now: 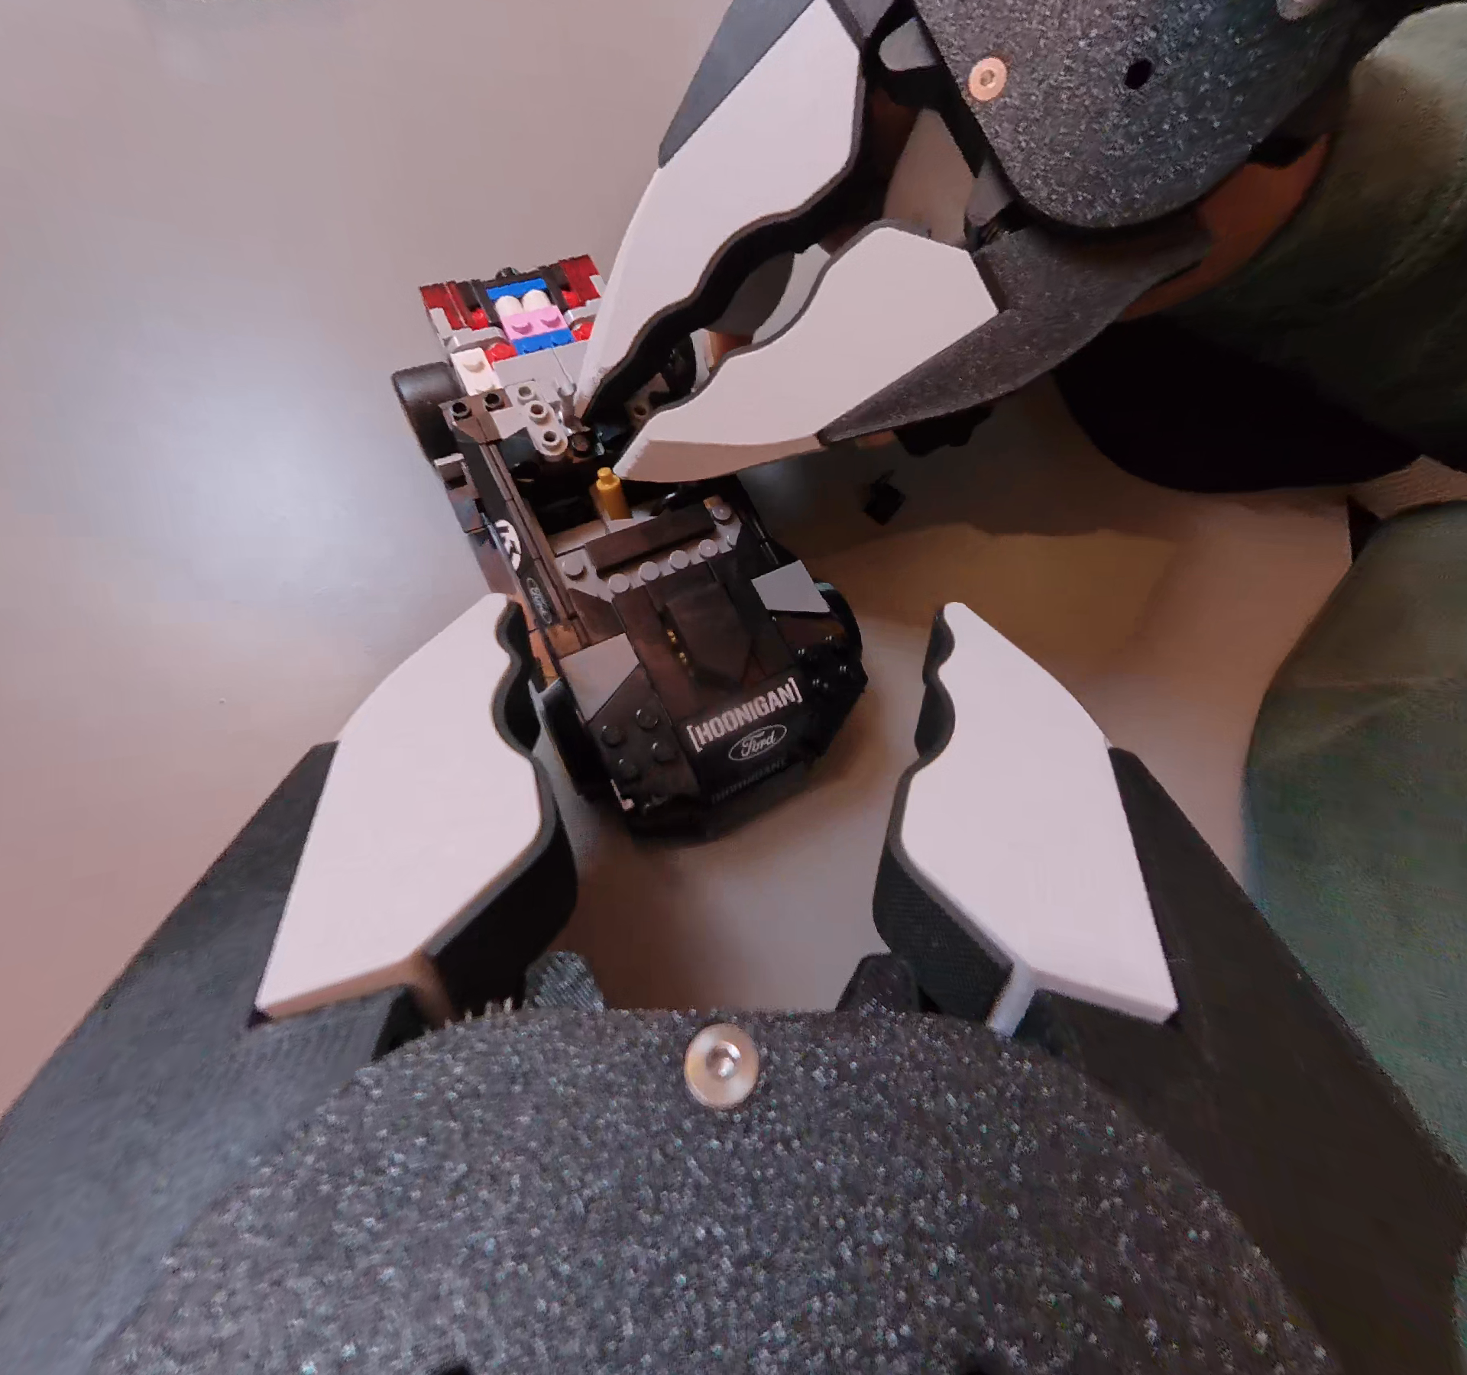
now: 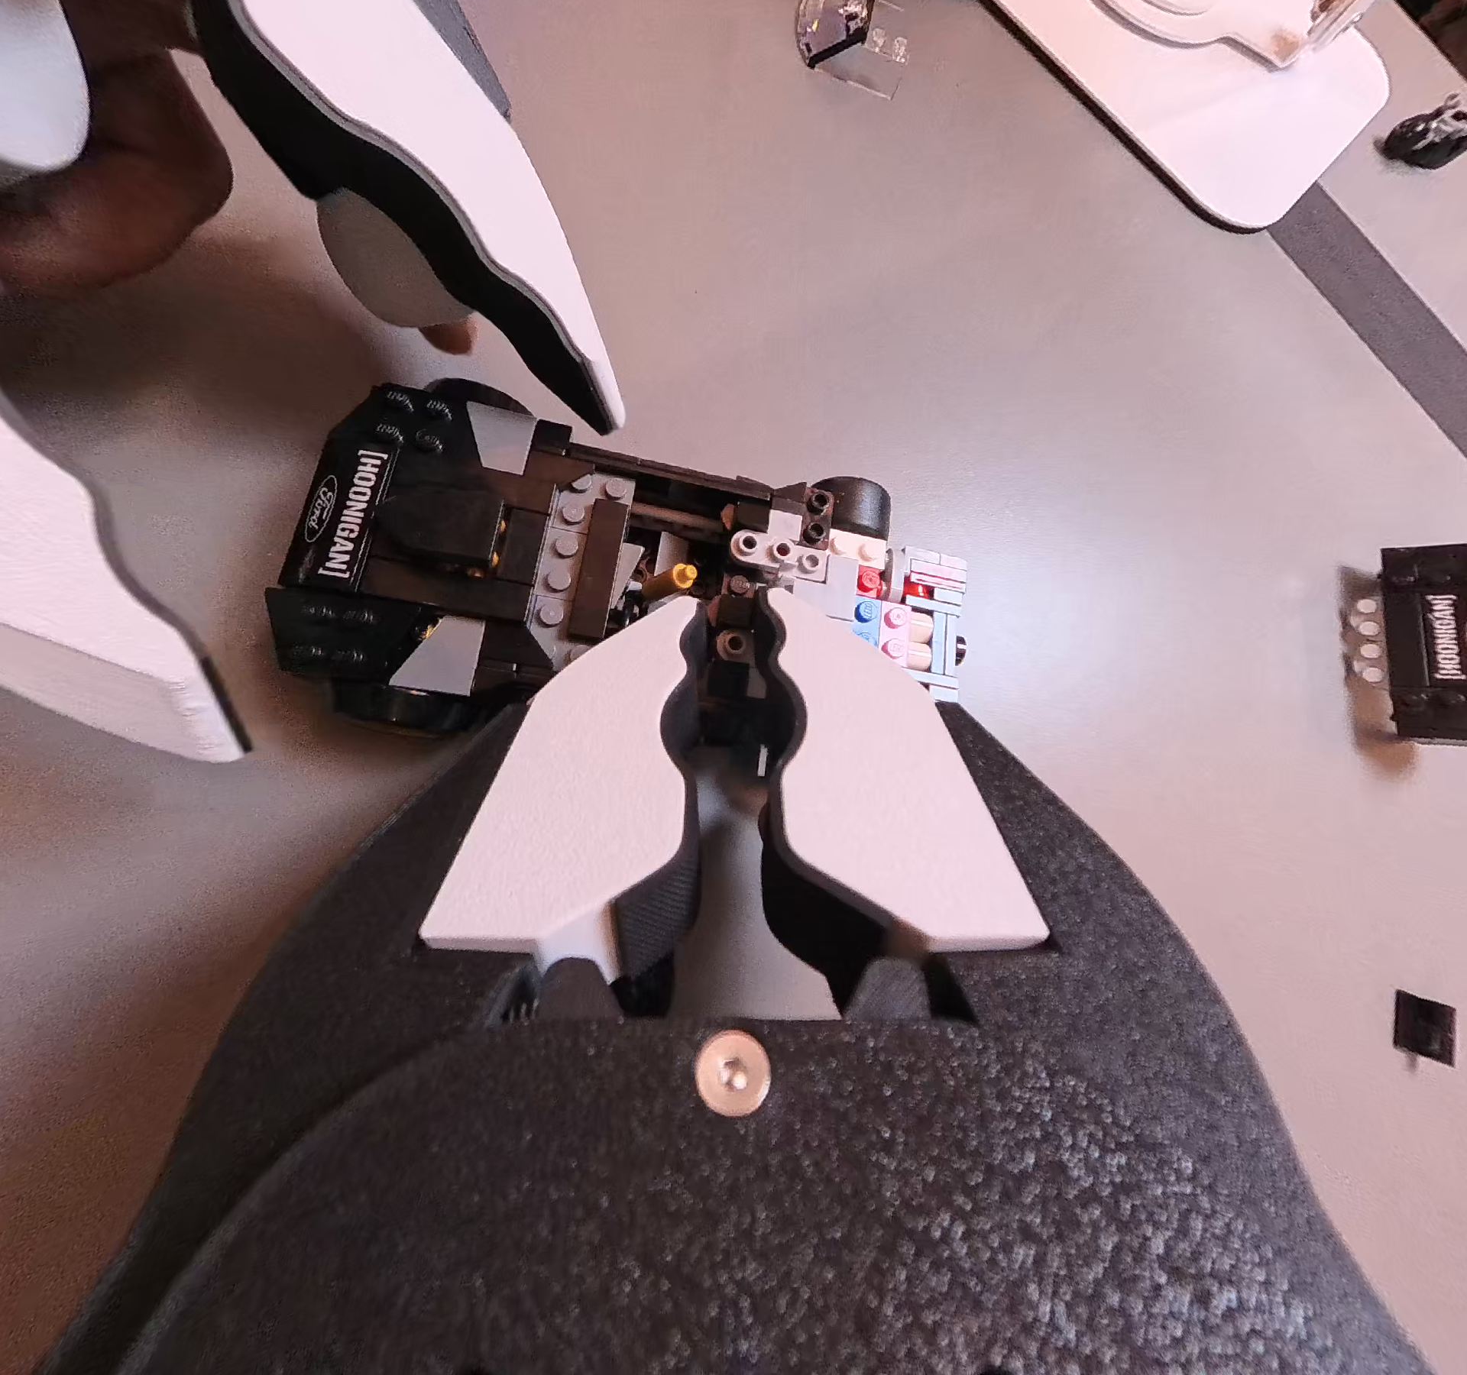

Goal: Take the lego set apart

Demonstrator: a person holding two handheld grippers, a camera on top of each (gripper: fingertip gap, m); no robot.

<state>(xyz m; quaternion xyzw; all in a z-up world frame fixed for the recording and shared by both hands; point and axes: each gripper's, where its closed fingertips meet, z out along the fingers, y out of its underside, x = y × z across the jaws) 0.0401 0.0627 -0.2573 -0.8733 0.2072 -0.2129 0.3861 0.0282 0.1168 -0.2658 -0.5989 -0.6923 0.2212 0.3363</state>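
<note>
Our left gripper (image 1: 718, 710), spread wide, straddles the black lego car's (image 1: 698, 670) white-lettered hood; our right gripper (image 2: 734, 611) pinches its rear side piece (image 2: 730, 650).

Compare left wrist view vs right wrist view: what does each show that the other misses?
Left wrist only: a person's green sleeve behind the right gripper, and the open left gripper straddling the car's black nose.

Right wrist only: a white stand base, a clear windscreen piece, and a dark piece far right.

Both: the lego car on the grey table, the removed black panel, and the right gripper clamped on a black piece mid-car.
</note>
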